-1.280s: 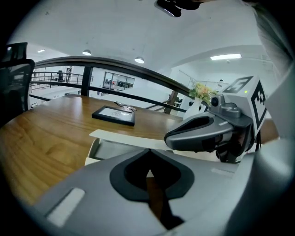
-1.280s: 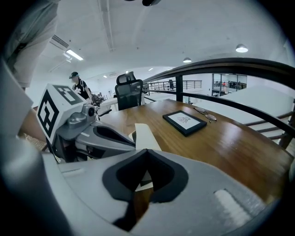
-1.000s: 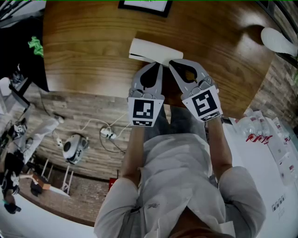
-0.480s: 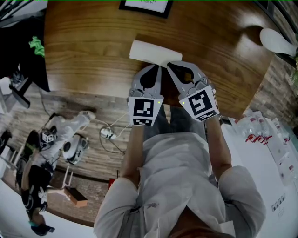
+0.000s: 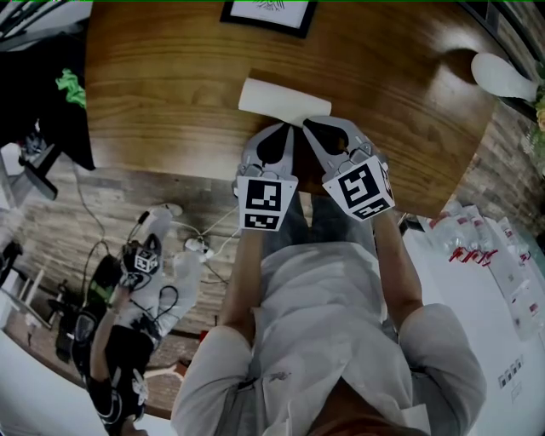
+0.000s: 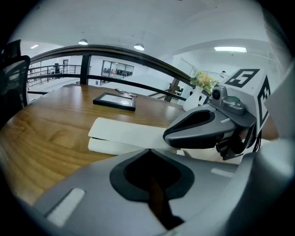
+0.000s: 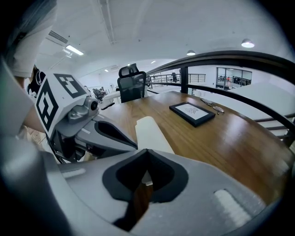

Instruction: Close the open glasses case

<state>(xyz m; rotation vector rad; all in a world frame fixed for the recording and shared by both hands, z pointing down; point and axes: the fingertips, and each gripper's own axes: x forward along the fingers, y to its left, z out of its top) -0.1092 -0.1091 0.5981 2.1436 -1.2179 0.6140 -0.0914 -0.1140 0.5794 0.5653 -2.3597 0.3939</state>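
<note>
we see the white glasses case (image 5: 281,99) lying flat on the wooden table (image 5: 162,77), near the edge closest to us and just in front of a dark picture frame (image 5: 268,10). it is long, plain and slim; from the left gripper view its lid sits low over the base with only a thin dark gap showing along the end. the left gripper (image 5: 288,129) and right gripper (image 5: 308,123) meet side by side at the case's near edge, each with its jaws pressed together and gripping nothing, the right one's tip resting on the lid.
</note>
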